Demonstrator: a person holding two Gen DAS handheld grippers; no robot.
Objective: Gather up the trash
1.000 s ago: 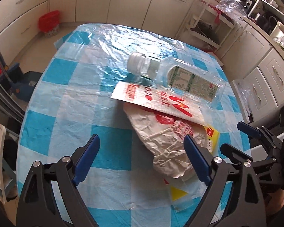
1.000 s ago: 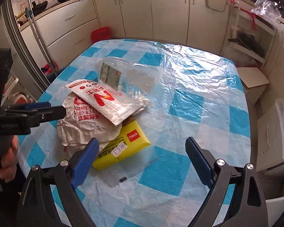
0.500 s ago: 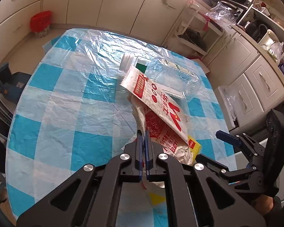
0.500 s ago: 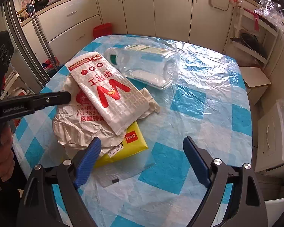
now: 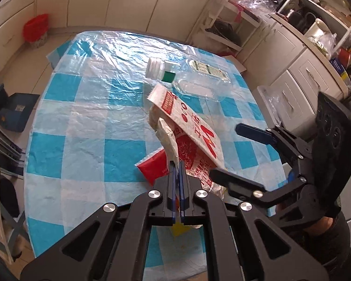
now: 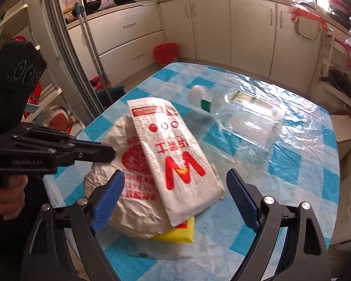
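Observation:
My left gripper (image 5: 176,164) is shut on a twisted edge of the crumpled white paper wrapper (image 5: 167,138), holding that edge up off the table. A white sachet with a red W (image 5: 191,128) leans on top of the wrapper. A red packet (image 5: 152,167) shows underneath. My right gripper (image 6: 175,175) is open, its blue pads either side of the sachet (image 6: 173,154) and wrapper (image 6: 131,208) without touching them. A yellow packet (image 6: 182,235) peeks from under the pile. A clear plastic bottle (image 6: 245,119) lies on its side beyond it. The left gripper (image 6: 108,152) reaches the wrapper's left edge.
The table (image 5: 81,117) has a blue-checked cloth under clear plastic sheeting. A clear film wrapper (image 6: 152,253) lies by the near edge. A red bin (image 6: 166,51) stands on the floor by the cabinets. A metal rack (image 5: 224,23) stands past the table's far side.
The left jaws closed on the crumpled wrapper and raised its edge, tilting the sachet and exposing a red packet. The right gripper came closer to the pile, still open.

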